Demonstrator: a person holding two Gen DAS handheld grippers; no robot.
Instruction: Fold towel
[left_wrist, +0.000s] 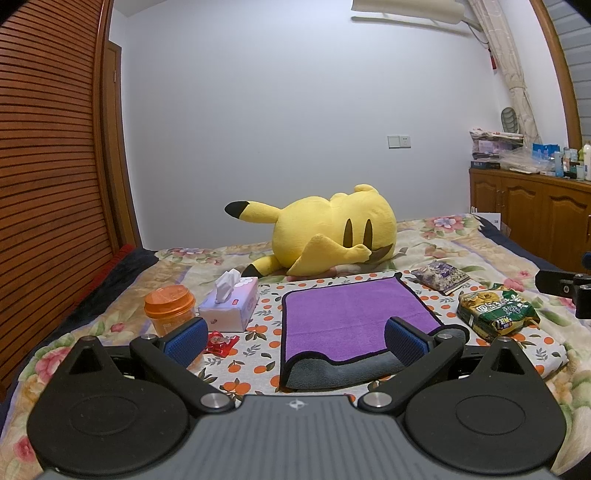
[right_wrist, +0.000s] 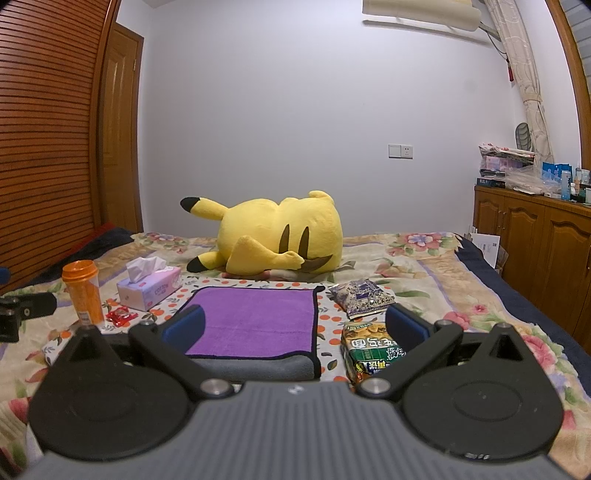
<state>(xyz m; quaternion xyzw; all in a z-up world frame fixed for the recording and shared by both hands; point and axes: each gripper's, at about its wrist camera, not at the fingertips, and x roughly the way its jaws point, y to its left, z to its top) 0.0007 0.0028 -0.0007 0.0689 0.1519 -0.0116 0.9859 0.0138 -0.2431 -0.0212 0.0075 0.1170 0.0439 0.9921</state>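
Purple microfibre towel with grey underside (left_wrist: 351, 321) lying flat on orange-print cloth (left_wrist: 258, 332), near edge turned up; left gripper (left_wrist: 295, 341) and right gripper (right_wrist: 295, 328) both spread wide, holding nothing, above near edge

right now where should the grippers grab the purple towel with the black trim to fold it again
Likely the near folded edge of the purple towel with the black trim, one corner per gripper, coming low from the near side. That edge curls up showing its grey underside, so a finger could slide under; the other edges lie flat on the orange-print cloth.
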